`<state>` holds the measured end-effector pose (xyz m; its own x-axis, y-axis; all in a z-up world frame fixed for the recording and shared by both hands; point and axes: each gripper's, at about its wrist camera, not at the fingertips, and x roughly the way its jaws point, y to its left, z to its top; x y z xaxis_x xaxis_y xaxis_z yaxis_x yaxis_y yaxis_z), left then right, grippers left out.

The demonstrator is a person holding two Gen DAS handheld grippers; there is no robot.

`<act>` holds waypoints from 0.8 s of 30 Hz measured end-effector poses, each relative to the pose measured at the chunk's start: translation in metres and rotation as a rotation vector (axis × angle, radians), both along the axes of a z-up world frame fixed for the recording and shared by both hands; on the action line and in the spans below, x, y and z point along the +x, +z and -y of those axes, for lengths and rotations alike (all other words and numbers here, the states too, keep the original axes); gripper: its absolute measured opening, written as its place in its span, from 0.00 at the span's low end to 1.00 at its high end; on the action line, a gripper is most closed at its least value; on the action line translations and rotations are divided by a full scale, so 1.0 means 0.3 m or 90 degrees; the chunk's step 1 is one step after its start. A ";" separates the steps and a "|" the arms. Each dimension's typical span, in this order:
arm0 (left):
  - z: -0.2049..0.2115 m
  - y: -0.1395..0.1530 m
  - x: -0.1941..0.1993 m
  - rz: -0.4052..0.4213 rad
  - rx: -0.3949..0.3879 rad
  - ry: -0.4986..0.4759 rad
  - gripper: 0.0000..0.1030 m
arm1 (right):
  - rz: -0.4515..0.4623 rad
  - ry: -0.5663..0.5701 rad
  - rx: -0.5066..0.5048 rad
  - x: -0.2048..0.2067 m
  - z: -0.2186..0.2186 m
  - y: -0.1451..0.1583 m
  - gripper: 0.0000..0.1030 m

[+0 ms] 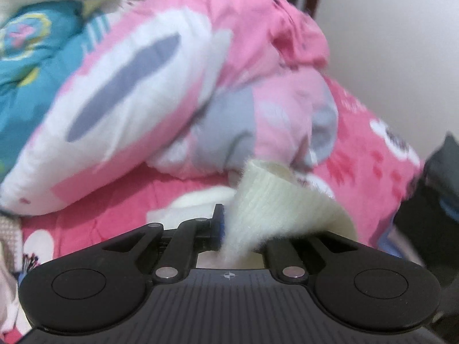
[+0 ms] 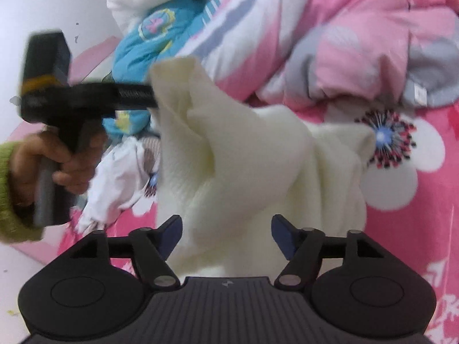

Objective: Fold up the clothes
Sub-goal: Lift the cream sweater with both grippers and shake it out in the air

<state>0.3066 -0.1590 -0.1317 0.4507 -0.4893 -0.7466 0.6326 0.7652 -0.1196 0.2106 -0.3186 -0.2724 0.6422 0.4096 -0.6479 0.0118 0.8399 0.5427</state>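
Cream knit garment (image 2: 229, 154) pinched in left jaws (image 1: 226, 229); right jaws (image 2: 226, 235) wide apart.

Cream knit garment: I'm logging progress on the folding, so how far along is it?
Done: nothing looks folded yet. In hand: the left gripper is shut on one edge of the cream knit garment, lifting it off the pink floral bedsheet; the right gripper is open around the fabric below. Left: the fold itself, plus a white crumpled garment lying nearby.

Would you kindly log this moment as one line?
left gripper: shut on cream knit garment | right gripper: open, garment between jaws | surface: pink floral bedding
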 end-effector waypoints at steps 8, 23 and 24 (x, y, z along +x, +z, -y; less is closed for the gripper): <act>-0.105 0.208 -0.084 0.021 -0.105 0.055 0.05 | 0.030 -0.066 -0.009 -0.037 -0.187 0.079 0.76; -0.301 0.412 -0.304 0.027 -0.224 0.115 0.05 | 0.071 -0.211 -0.165 -0.170 -0.558 0.254 0.77; -0.319 0.419 -0.311 0.027 -0.227 0.122 0.05 | 0.060 -0.229 -0.179 -0.174 -0.551 0.247 0.66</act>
